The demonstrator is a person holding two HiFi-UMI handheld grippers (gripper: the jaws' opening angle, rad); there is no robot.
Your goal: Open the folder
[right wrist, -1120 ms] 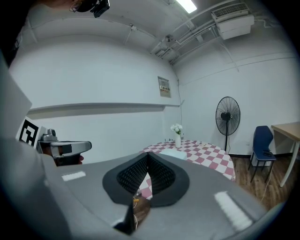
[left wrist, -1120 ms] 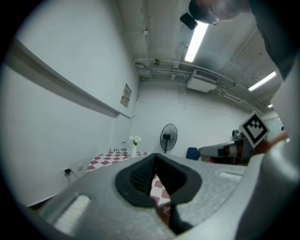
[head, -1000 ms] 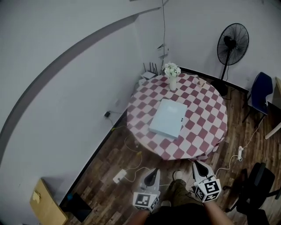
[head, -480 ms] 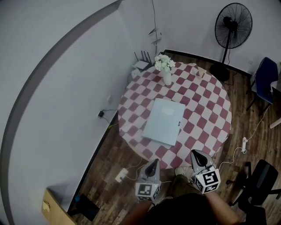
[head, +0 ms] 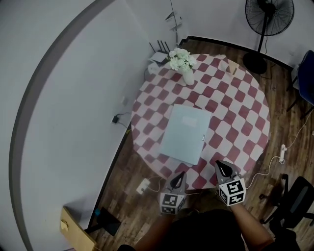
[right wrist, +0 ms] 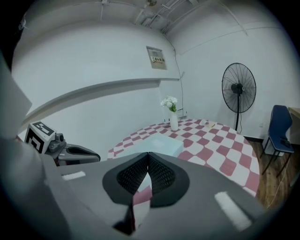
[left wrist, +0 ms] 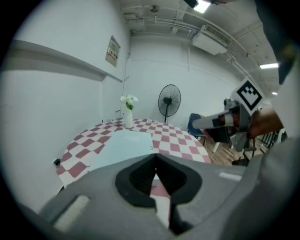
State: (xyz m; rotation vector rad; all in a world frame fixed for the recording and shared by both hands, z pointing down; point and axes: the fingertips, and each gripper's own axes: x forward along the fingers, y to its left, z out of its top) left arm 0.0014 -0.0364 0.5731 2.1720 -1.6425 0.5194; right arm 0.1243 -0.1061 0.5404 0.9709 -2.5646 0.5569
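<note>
The folder (head: 185,133) lies closed, flat on the desk (head: 245,117). With its cover flush, your tips may skid and shove it toward the vase (head: 189,77). It sits just ahead of your left tool (head: 179,176) and right tool (head: 221,166), untouched; both are pinched together, empty.

Cool, dim, even light with faint shadows; a ceiling lamp (left wrist: 202,5) glares at the top of the left gripper view, and both gripper views are fisheye-bent with black corners and blurred foregrounds.
</note>
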